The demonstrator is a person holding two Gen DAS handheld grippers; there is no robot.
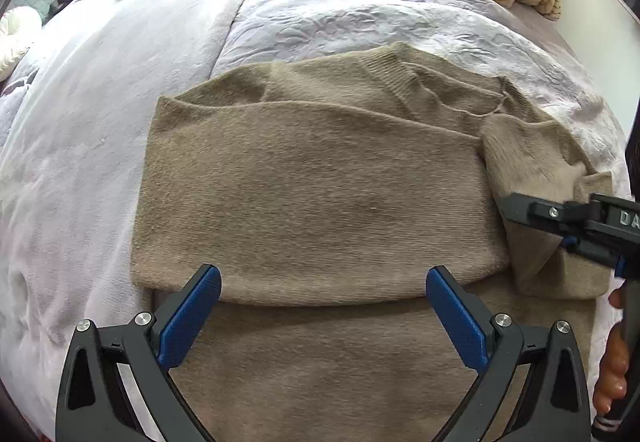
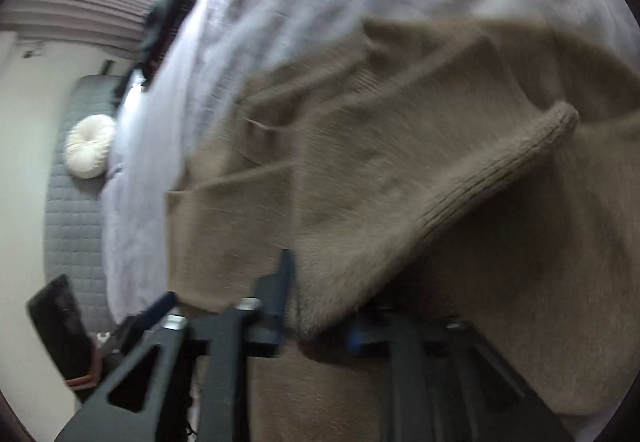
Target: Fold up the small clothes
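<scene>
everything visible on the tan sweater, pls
The tan fuzzy knit sweater lies partly folded on the pale lavender bedspread, one flap doubled over the body with a straight fold edge near the camera. A ribbed collar shows at the far edge, and a ribbed cuff ends the sleeve. That sleeve lies across its right side, with the right gripper at it, fabric between the jaws; whether they press it cannot be told. The open left gripper hovers over the near fold.

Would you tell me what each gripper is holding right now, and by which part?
Left gripper: nothing, jaws open above the sweater. Right gripper: the end of the sleeve lies between its jaws; blur hides whether they press.
</scene>
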